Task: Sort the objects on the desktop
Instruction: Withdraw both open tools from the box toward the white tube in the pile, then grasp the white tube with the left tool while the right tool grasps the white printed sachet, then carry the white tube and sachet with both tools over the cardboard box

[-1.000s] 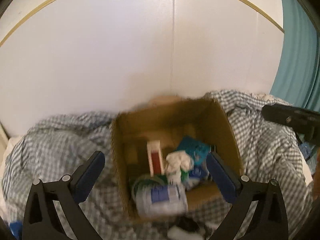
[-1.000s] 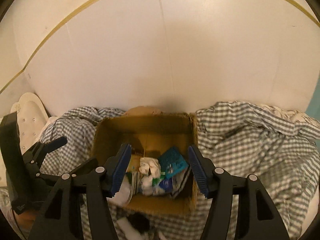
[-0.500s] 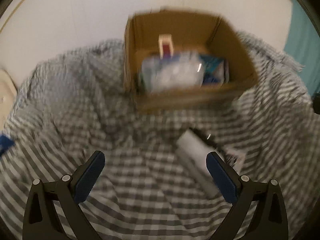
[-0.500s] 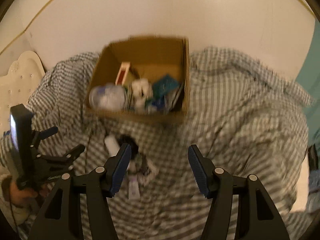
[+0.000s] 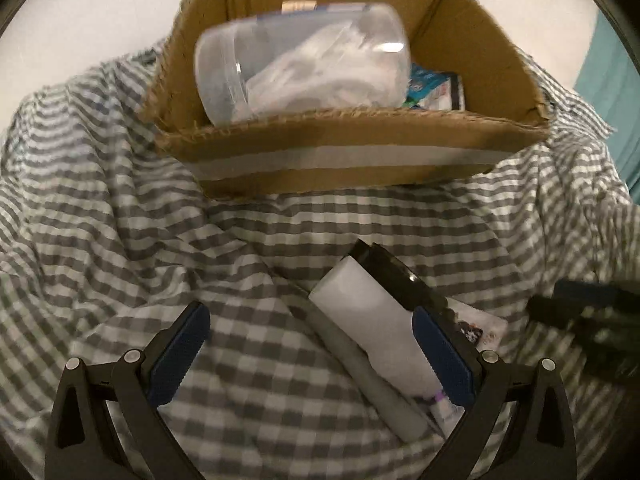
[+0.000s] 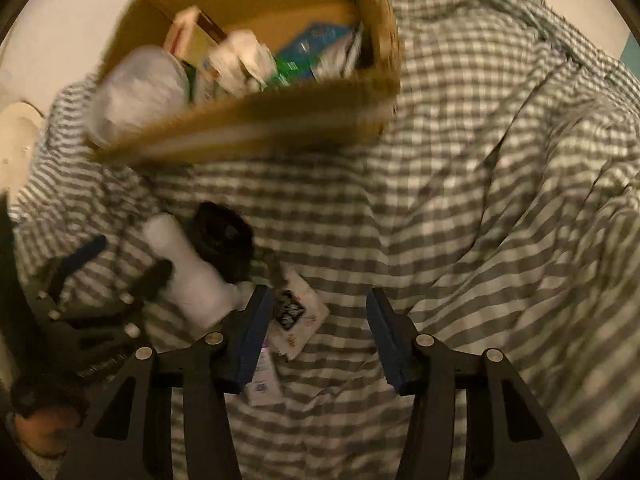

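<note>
A white cylindrical bottle (image 5: 360,312) lies on the gingham cloth (image 5: 120,240) with a black object (image 5: 396,276) against its far side. My left gripper (image 5: 312,344) hangs open low over the cloth, the bottle lying just inside its right finger. In the right wrist view the same bottle (image 6: 184,268) and black object (image 6: 222,236) lie left of my right gripper (image 6: 318,320). Its jaws are closing but stand apart. A small white packet with a black print (image 6: 296,316) lies on the cloth by its left finger, not pressed. My left gripper (image 6: 120,264) shows at the left edge.
A cardboard box (image 5: 360,152) stands at the far side of the cloth, holding a clear plastic jar (image 5: 304,60), a teal packet (image 5: 424,80) and other items. A labelled card (image 6: 260,376) lies under the right gripper's left finger. The cloth is deeply wrinkled; a white wall rises behind.
Both grippers have dropped and tilted down from the box toward the cloth, so the bottle, black object and packet now lie close below them. The right jaws have narrowed a little.
</note>
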